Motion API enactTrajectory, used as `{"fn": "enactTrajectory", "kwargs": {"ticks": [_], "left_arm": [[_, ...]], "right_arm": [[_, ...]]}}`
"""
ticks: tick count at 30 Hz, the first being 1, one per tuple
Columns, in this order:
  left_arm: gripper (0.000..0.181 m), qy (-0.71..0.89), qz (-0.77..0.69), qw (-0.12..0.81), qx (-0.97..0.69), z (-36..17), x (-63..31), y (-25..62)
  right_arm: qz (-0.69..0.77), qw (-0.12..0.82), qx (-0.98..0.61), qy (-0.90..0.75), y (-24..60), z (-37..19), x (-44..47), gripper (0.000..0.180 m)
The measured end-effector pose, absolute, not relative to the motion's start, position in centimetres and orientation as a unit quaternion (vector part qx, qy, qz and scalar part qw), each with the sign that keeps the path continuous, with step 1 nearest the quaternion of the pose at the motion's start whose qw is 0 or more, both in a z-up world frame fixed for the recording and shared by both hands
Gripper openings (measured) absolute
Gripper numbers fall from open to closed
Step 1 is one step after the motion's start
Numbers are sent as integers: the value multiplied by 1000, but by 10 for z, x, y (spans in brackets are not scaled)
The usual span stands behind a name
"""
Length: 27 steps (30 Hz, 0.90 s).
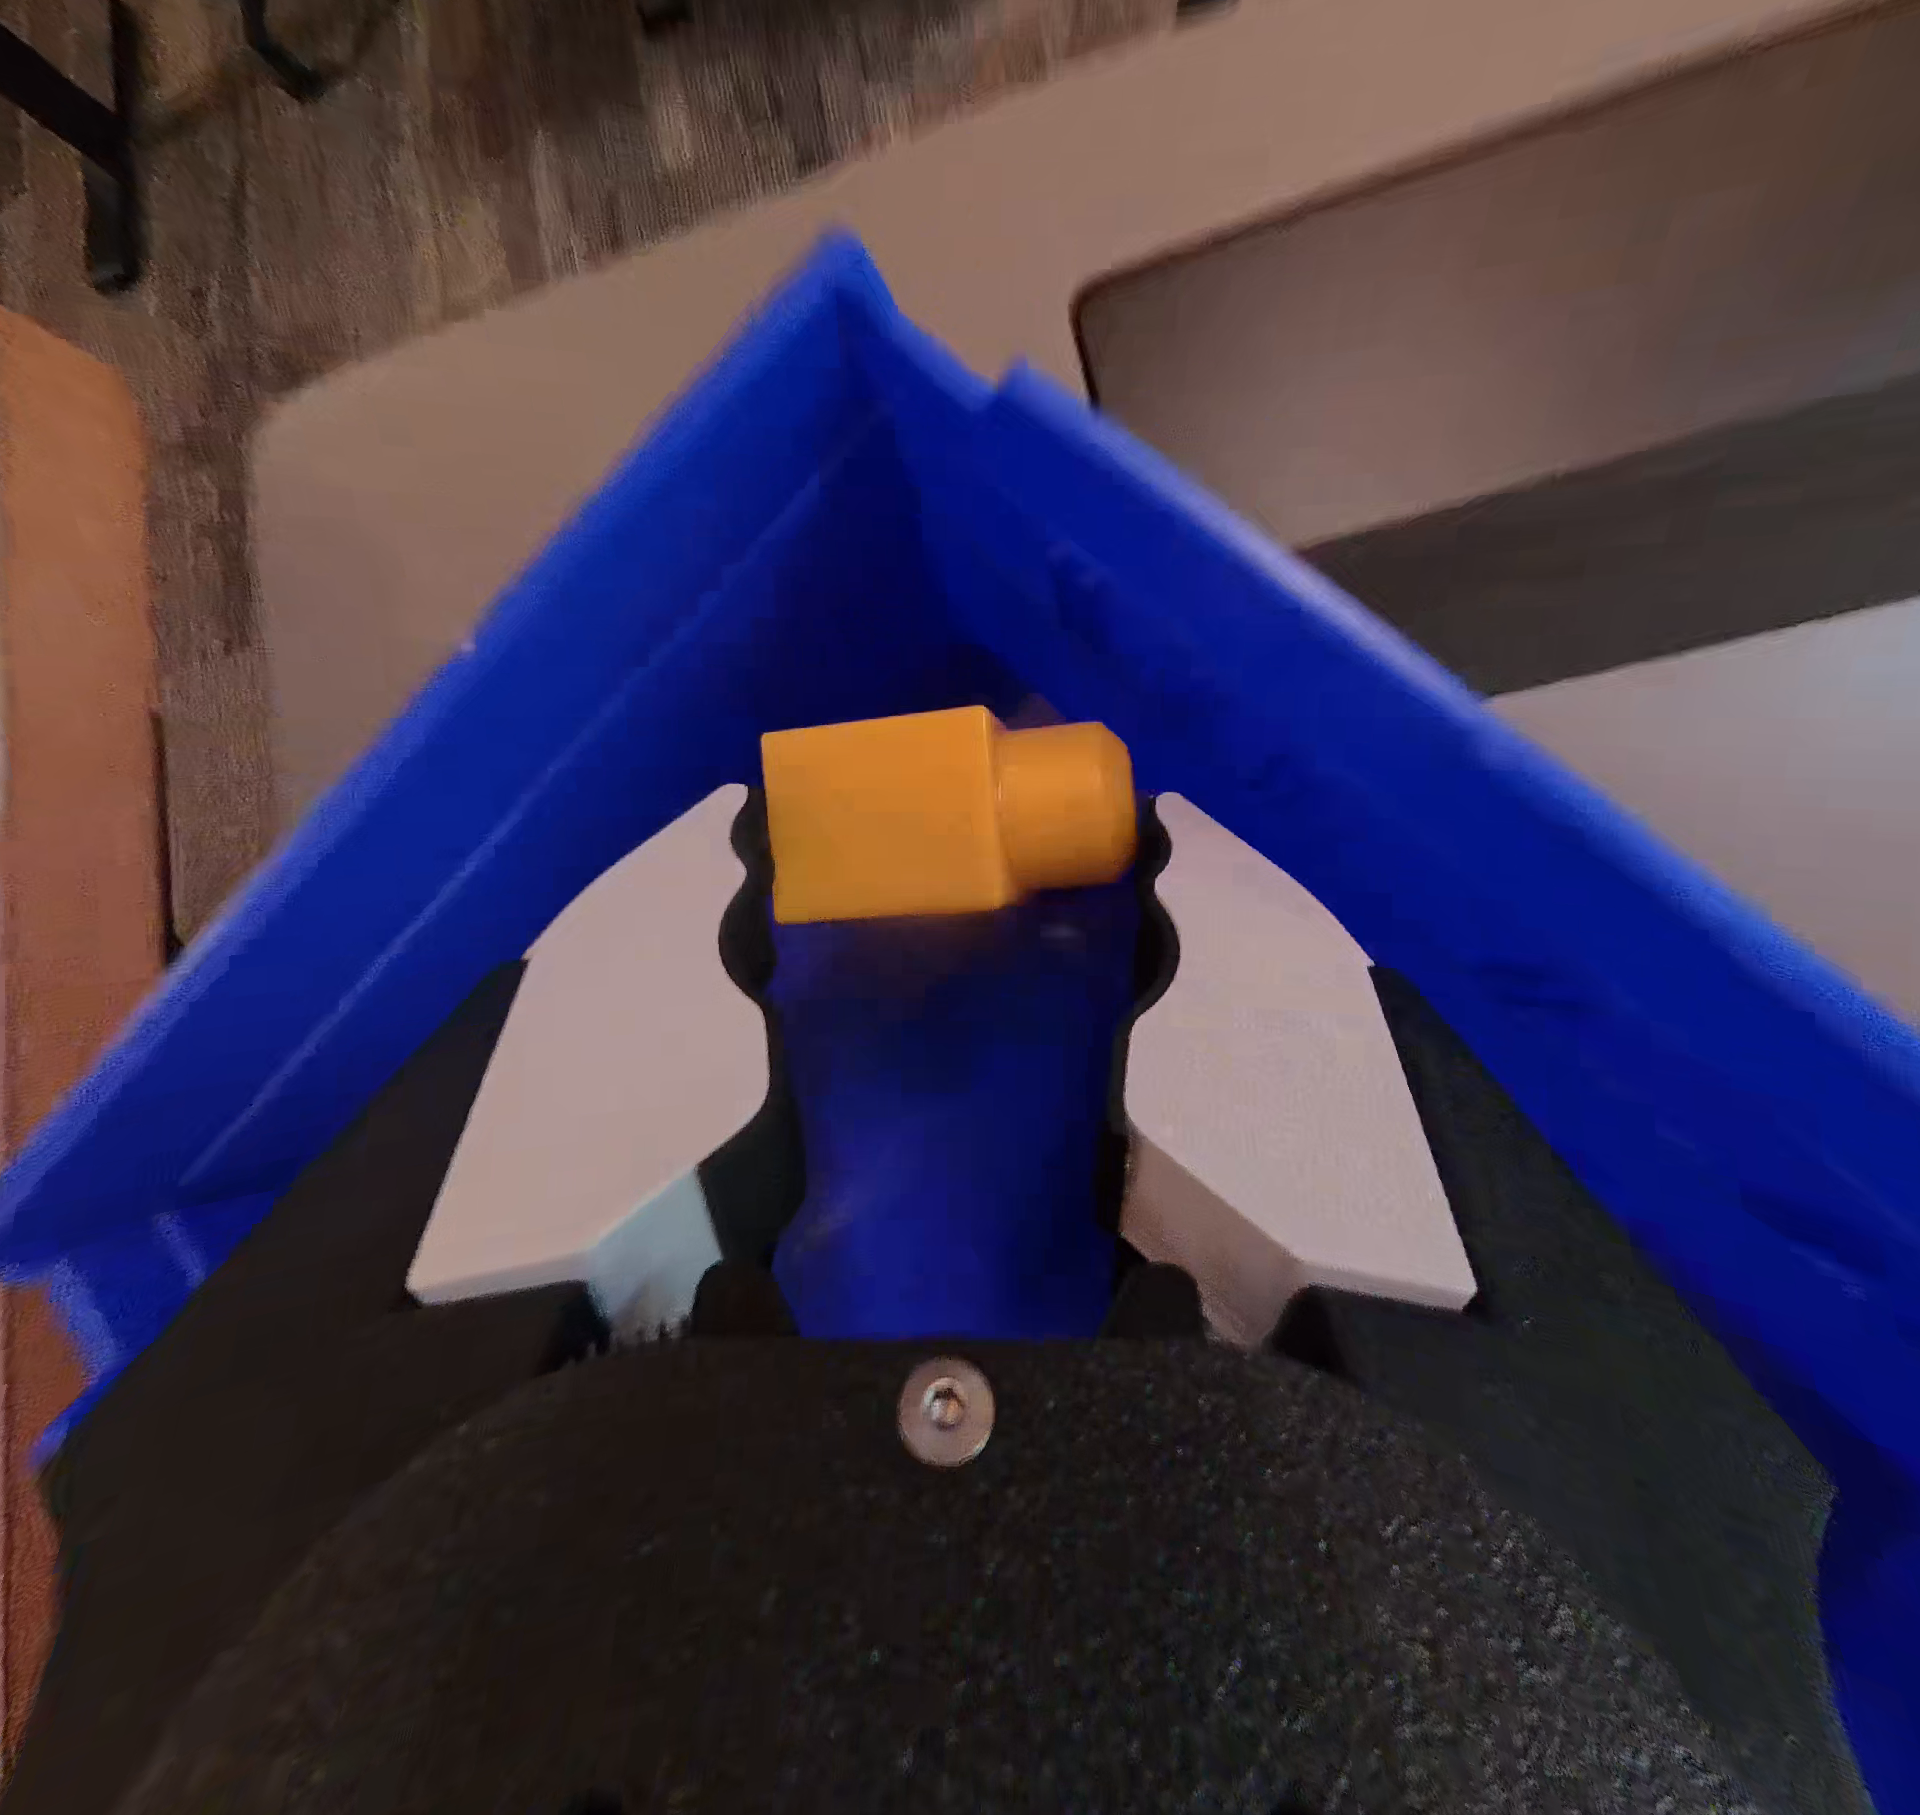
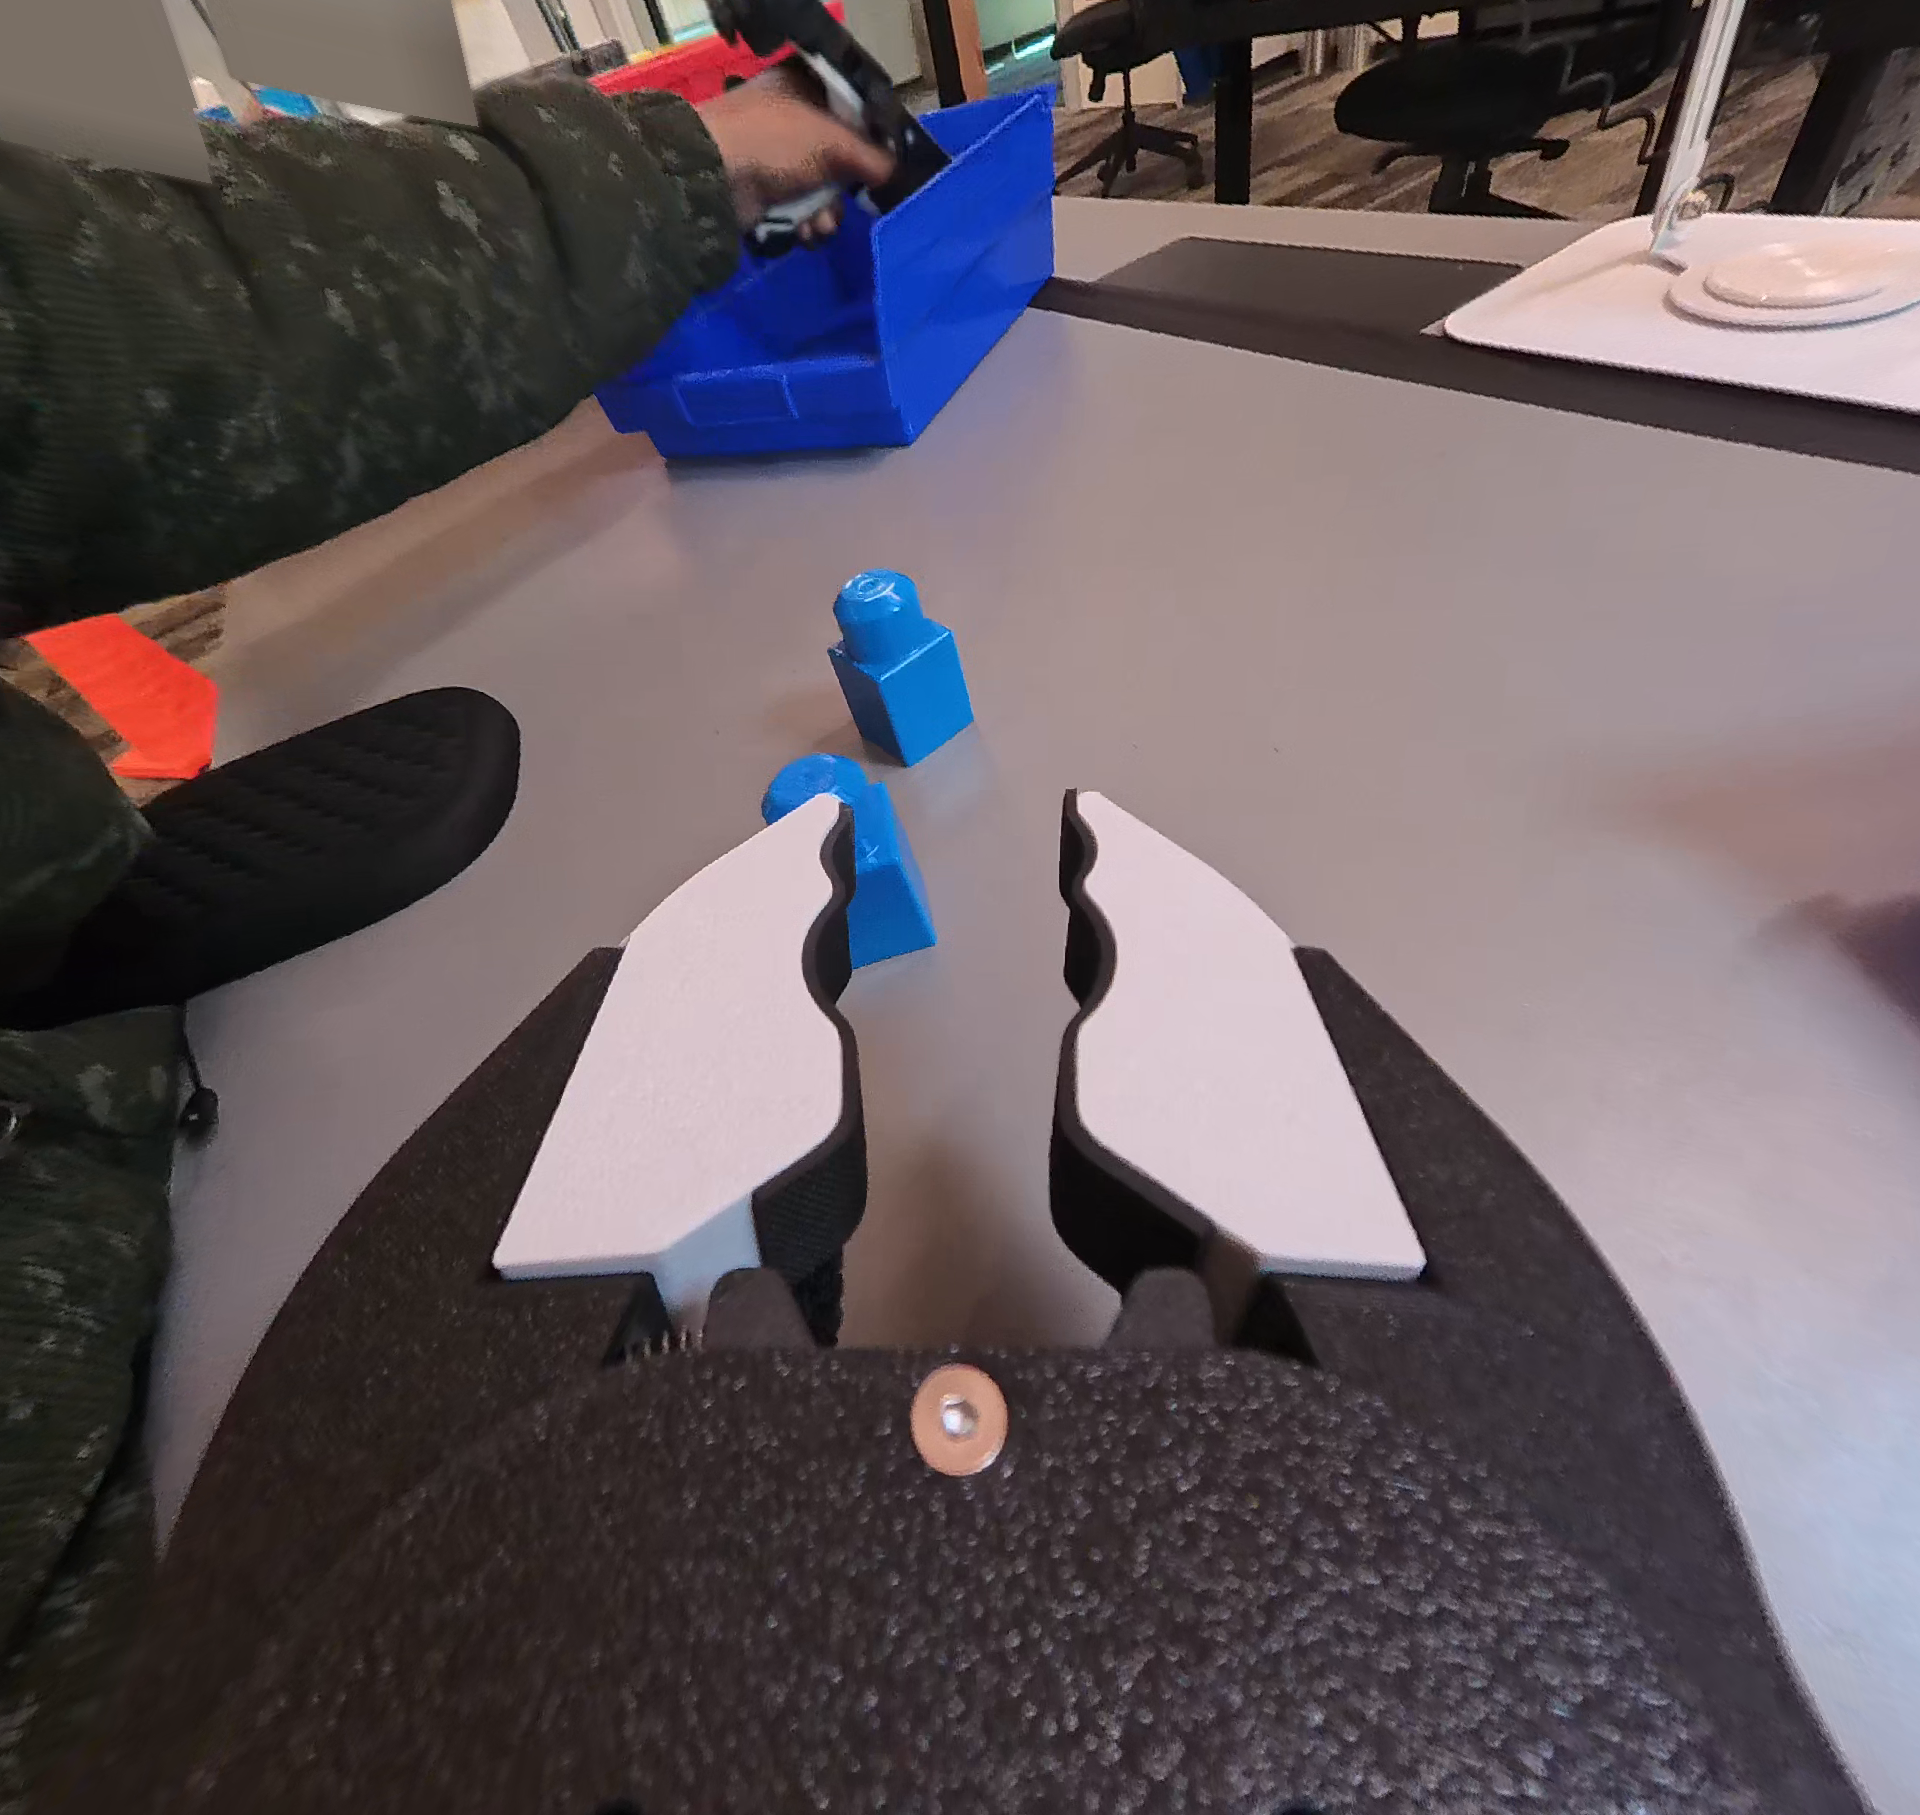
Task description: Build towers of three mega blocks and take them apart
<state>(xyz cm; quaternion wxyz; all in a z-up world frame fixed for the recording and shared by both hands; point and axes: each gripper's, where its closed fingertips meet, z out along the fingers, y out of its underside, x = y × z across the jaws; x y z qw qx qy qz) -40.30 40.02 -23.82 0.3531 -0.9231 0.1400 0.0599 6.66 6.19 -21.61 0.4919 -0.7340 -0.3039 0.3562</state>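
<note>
Left gripper (image 1: 951, 820) is inside the blue bin (image 1: 1299, 685), fingers closed on the orange block (image 1: 940, 818). We hold it sideways, base against one pad, stud tip against the other, stud pointing to 3 o'clock. The bin corner sits at 12 o'clock behind it.

Right gripper (image 2: 956, 861) hovers low over the grey table (image 2: 1403, 622), fingers apart, nothing between them. Two blue blocks are on the table: the near blue block (image 2: 883, 892) lies tipped with its stud toward 10 o'clock, partly hidden behind the left finger; the far blue block (image 2: 902, 669) stands roughly upright at 12 o'clock, slightly apart from the first.

Handling, our judgement: hollow hard plastic, light, stiff, not fragile. Smooth glossy faces, so somewhat slippery. Best hold is across two flat side walls of the cube body. The current end-to-end hold on the stud looks less secure and could let the block pivot. The tipped block likely needs righting before stacking.

The table is smooth and matte, so blocks may slide when pushed. A white base plate (image 2: 1662, 311) sits at 2 o'clock, with a dark strip along the table there. The person's camouflage sleeve (image 2: 312, 311) reaches to the bin at 11 o'clock. Office chairs, desks and patterned carpet lie behind.
</note>
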Motion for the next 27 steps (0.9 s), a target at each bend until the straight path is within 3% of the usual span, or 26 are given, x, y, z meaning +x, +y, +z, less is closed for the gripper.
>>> {"fn": "enactTrajectory", "kwargs": {"ticks": [5,10,16,22,25,27], "left_arm": [[67,119,-132,517,-837,-118,-339,372],[67,209,-387,508,-741,-63,-203,270],[67,256,-583,410,-653,-73,-63,144],[67,264,-606,351,-663,-115,19,95],[67,274,-610,330,-666,-127,29,82],[67,282,-603,335,-666,-134,24,82]], "right_arm": [[354,498,-726,-314,58,-212,64,38],[337,518,-716,-325,56,-205,61,38],[229,572,-699,-363,69,-178,58,45],[106,611,-657,-428,88,-126,28,46],[11,605,-640,-474,101,-131,14,49],[-28,607,-619,-497,103,-140,7,37]]}}
